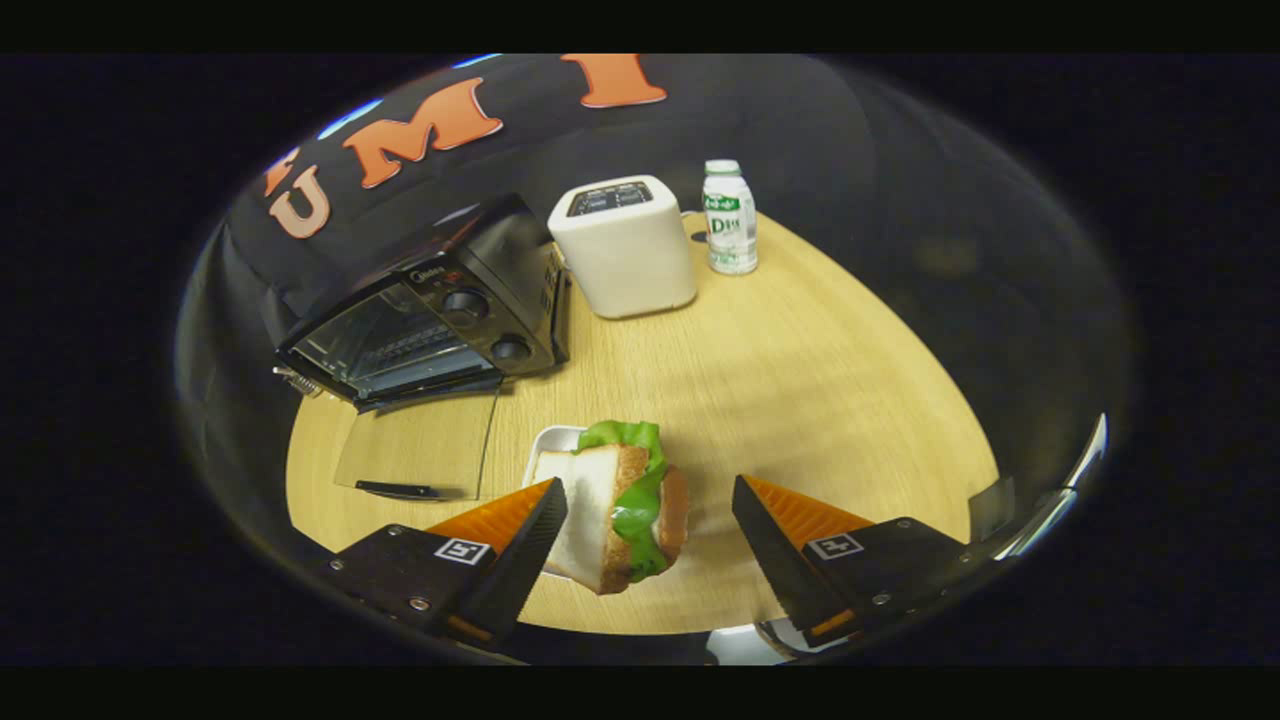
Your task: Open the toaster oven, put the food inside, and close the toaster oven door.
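A rounded, pale wood-grain counter stands against a black cloth booth wall. The landmark is a black toaster oven at the counter's far left, its glass door folded down flat onto the counter toward the camera. Just right of the oven stands a white toaster, and right of that a small plastic bottle. In front of the oven's door, a sandwich with green lettuce sits on a small white tray. The hand-held gripper is open; the sandwich lies between its fingers, close against the left one, with a gap to the right one.
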### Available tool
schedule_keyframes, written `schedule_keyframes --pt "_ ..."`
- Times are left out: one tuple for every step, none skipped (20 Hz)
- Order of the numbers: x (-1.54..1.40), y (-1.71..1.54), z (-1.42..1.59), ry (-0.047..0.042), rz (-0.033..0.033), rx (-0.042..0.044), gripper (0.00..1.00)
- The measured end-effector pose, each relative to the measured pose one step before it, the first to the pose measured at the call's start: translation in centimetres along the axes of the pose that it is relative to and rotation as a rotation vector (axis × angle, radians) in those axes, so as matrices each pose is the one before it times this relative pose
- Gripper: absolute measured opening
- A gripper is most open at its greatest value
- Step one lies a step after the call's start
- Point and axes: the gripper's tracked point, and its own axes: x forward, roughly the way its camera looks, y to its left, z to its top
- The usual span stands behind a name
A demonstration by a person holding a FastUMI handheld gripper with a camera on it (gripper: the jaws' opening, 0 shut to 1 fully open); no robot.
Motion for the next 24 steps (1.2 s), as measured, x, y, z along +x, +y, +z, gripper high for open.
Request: schedule_keyframes --pt "0.528 0.003 -0.335 0.01848 0.01963 0.03483 0.99" --pt "0.226 0.249 -0.183 0.00916 0.02621 0.04526 0.98" --pt "0.206 0.111 -0.149 0.01266 0.02015 0.04434 0.97" --pt "0.096 0.011 -0.197 0.00852 0.02195 0.03343 0.96" --pt "0.270 0.223 -0.046 0.00776 0.02091 0.02473 0.89" --pt "0.141 0.434 -0.142 0.00598 0.02632 0.01805 0.86" --pt "0.155 0.341 0.009 0.00130 0.01637 0.01286 0.76" --pt "0.123 0.128 -0.070 0.00429 0.00754 -0.00099 0.67" --pt "-0.026 0.150 0.013 0.00108 0.00627 -0.00368 0.58" --pt "0.094 0.277 0.006 -0.00142 0.00301 -0.00244 0.54" --pt "-0.016 0.304 0.088 0.00066 0.00555 0.00020 0.46" --pt "-0.056 0.103 -0.069 0.00432 -0.00655 0.00715 0.42" --pt "-0.054 0.258 0.011 0.00051 0.00100 0.01318 0.40" --pt "-0.025 0.139 0.149 -0.00669 -0.00417 0.00415 0.38" --pt "-0.393 0.053 0.304 -0.01331 -0.00594 -0.00800 0.36" --pt "-0.331 0.142 0.339 -0.01863 -0.00659 -0.01451 0.34" --pt "-0.523 0.268 0.527 -0.01780 -0.00255 -0.01207 0.32" --pt "-0.462 0.440 0.521 -0.01738 0.00078 -0.00263 0.30" --pt "-0.473 0.524 0.564 -0.01698 0.00638 0.00305 0.30" --pt "-0.579 0.570 0.699 -0.01836 0.01048 0.00550 0.30" --pt "-0.449 0.655 0.560 -0.01685 0.01049 0.00396 0.30" --pt "-0.375 0.527 0.547 -0.01885 0.00831 0.00314 0.30" --pt "-0.230 0.664 0.437 -0.01584 0.00771 0.00320 0.30" --pt "-0.184 0.737 0.304 -0.00955 0.01219 0.00557 0.30"
